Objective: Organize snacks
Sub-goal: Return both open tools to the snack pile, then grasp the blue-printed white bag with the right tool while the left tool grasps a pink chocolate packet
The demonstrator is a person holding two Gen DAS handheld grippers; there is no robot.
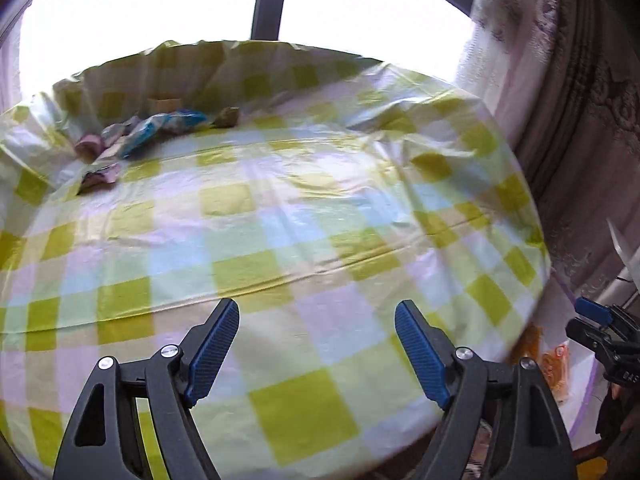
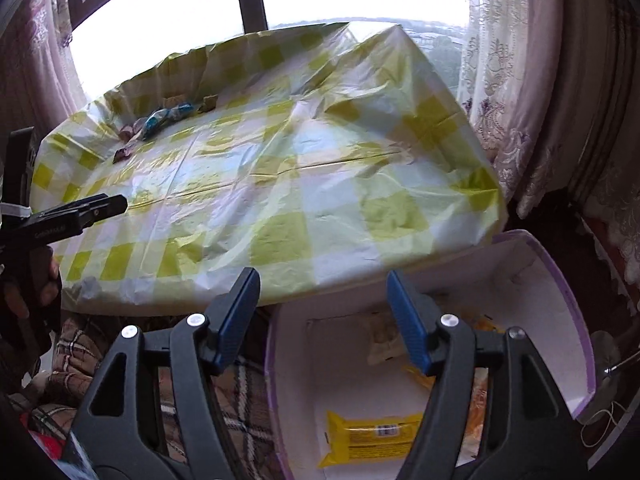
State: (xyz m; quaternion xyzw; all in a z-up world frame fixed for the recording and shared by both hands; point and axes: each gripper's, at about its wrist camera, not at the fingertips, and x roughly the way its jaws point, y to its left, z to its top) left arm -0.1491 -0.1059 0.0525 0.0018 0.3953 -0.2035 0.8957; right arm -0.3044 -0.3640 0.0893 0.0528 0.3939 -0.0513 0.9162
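Several snack packets lie at the far left of the checkered table: a blue packet [image 1: 160, 130] [image 2: 166, 117], a pink one [image 1: 90, 145], a dark purple one [image 1: 100, 178] [image 2: 122, 155] and a brown one [image 1: 228, 117] [image 2: 209, 104]. My left gripper [image 1: 316, 316] is open and empty above the table's near part. My right gripper [image 2: 322, 286] is open and empty above a white box with purple rim [image 2: 560, 280] that stands below the table's front edge. The box holds a yellow packet [image 2: 372, 436] and other wrappers.
The green-and-white checkered cloth [image 1: 300, 208] [image 2: 280, 168] covers the table. Curtains [image 1: 568, 100] [image 2: 540, 100] hang at the right, a window behind. A plaid cushion [image 2: 100, 360] sits below the table at left. The left gripper [image 2: 80, 210] shows in the right view.
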